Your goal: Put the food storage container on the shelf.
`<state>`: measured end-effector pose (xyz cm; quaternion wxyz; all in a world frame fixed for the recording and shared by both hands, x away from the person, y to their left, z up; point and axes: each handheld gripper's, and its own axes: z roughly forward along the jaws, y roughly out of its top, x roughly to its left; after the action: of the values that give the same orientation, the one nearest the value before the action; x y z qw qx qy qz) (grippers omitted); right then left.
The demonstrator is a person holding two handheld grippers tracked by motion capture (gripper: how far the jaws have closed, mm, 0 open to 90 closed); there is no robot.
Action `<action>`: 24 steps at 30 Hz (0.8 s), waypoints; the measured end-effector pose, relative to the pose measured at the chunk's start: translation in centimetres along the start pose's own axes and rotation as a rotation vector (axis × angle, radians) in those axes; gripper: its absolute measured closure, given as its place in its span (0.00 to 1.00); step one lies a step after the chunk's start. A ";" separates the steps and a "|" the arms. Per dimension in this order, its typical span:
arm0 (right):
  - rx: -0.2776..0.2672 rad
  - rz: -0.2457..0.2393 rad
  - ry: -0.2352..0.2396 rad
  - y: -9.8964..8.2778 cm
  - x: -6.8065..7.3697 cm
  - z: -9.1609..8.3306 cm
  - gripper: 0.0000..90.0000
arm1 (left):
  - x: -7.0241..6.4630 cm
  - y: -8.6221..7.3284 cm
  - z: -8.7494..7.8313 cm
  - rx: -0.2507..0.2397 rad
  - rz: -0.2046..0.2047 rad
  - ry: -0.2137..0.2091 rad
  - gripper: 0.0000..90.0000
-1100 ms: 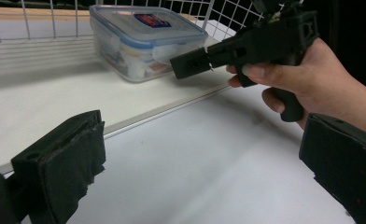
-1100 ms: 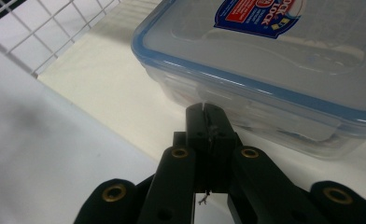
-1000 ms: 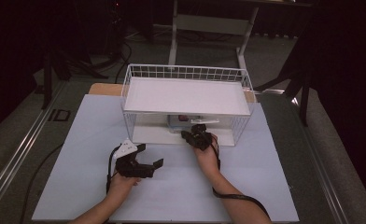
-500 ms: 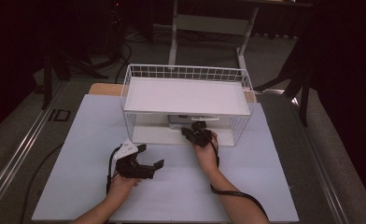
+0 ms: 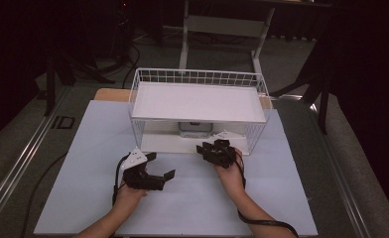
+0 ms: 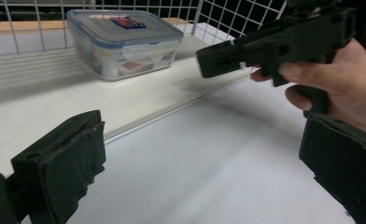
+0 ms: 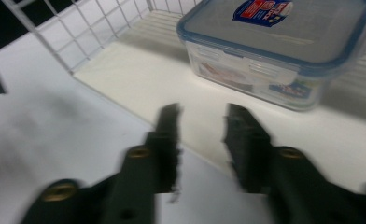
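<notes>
Container: clear plastic food box [image 7: 284, 51] with a blue-rimmed lid and a printed label sits on the white floor of the wire rack's lower level, under the shelf board; in the high view it shows as a small pale block [image 5: 195, 129] toward the middle back of that level
Rack: white wire basket rack [image 5: 198, 78] stands at the far side of the table, open toward the person; a flat white board forms its upper level
Right gripper: right gripper [image 7: 200, 126] held just in front of the rack's open face, pointing at the box; its jaws have just been opening and stand apart with nothing between them; the box lies ahead, well clear of the pads; the view is blurred
Left gripper: left gripper [image 5: 158, 168] rests low over the white table sheet [image 5: 83, 148], left of the other hand; jaws spread wide, empty
Hands: right hand [image 6: 340, 88] wraps its gripper's handle in the left gripper view; both forearms enter from the near edge
</notes>
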<state>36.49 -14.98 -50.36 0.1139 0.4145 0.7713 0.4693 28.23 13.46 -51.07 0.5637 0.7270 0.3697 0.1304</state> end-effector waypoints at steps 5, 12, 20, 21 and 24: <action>-0.040 -0.002 -0.022 -0.9 0.3 -2.0 0.19 | -0.2 1.0 -0.3 0.000 0.042 -0.016 0.01; -0.054 -0.006 -0.033 -1.6 0.5 -4.1 0.15 | -0.7 1.5 -0.9 0.016 0.057 -0.042 0.01; -0.072 -0.098 -0.017 -2.1 0.2 -5.7 0.23 | -0.5 1.5 -2.0 0.028 0.032 -0.095 0.01; -0.073 -0.091 -0.018 -2.2 0.0 -5.8 0.23 | -0.5 1.5 -2.1 0.028 0.040 -0.097 0.01; -0.082 -0.094 -0.011 -2.5 -0.3 -6.3 0.23 | -0.4 1.5 -2.5 0.018 0.066 -0.108 0.01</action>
<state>31.79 -19.67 -49.06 0.1573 0.3753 0.7693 0.4925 27.00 14.88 -48.75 0.5718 0.7497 0.3158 0.1062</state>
